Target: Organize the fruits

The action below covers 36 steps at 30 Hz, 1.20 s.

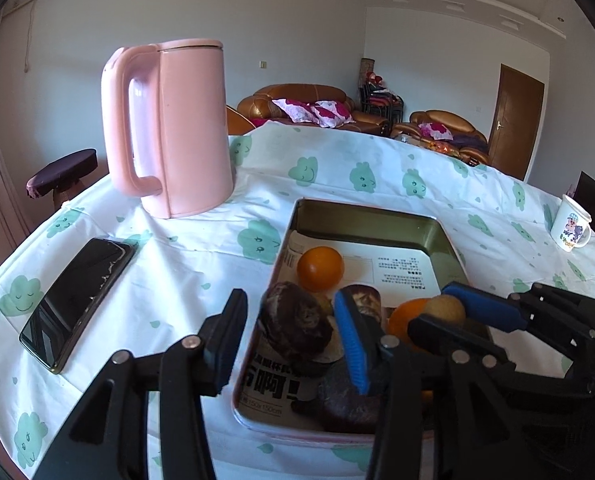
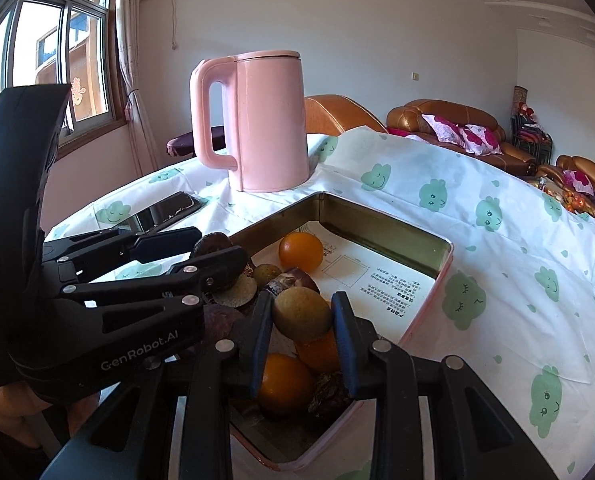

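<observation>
A metal tray (image 1: 377,210) lined with printed paper holds oranges (image 1: 320,269), dark wrinkled fruits (image 1: 345,404) and small green-brown ones. My left gripper (image 1: 289,300) stands open over the tray's near left corner. A dark wrinkled fruit (image 1: 297,328) sits between its fingers, with a gap on the left side. My right gripper (image 2: 302,300) is shut on a round green-brown fruit (image 2: 302,316). Both pads touch that fruit, which sits just above an orange (image 2: 317,350) in the tray (image 2: 377,216). The two grippers are close side by side.
A tall pink kettle (image 1: 177,128) stands behind the tray to the left. A black phone (image 1: 77,300) lies left of the tray, and a white mug (image 1: 571,226) is far right. The table has a white cloth with green clouds. Sofas and a door lie beyond.
</observation>
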Available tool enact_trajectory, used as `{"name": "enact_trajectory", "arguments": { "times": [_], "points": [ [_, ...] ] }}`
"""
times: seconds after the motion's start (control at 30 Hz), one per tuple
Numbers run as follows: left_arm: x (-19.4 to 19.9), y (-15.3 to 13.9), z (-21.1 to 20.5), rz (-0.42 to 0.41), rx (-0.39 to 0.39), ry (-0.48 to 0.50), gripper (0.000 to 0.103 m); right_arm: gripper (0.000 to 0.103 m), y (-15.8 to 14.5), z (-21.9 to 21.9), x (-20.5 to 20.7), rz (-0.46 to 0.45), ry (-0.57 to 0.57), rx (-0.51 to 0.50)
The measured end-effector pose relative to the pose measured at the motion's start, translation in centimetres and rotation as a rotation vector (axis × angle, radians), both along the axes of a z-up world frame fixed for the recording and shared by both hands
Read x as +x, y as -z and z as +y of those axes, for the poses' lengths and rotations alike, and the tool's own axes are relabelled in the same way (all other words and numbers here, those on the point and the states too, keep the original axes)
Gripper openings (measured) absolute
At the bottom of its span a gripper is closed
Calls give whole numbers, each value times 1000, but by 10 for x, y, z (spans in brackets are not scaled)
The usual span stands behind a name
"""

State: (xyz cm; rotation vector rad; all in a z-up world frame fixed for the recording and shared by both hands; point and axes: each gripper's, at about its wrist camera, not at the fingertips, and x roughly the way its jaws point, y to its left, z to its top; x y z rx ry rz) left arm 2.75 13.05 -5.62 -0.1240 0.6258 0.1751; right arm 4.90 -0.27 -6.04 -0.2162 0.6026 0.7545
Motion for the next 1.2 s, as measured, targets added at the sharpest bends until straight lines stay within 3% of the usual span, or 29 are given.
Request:
{"name": "enact_trajectory", "arguments": {
  "times": [0.03,0.17,0.4,0.7,1.2],
  "points": [
    [-1,0,2,1,-6,1,50,44,0,-1,0,-1,6,-1],
    [-11,-6,8,-29,-13,-23,80,65,-5,-12,-1,10,14,30],
    [-31,-28,6,-109,-3,-27,96,68,-20,-34,-12,-34,66,64],
    [-39,-41,-2,-140,-6,-24,97,74,-42,-58,-27,-102,132,91],
    [-41,-44,-16,-140,10,0,97,76,-54,-78,-42,-133,165,119]
  ]
}}
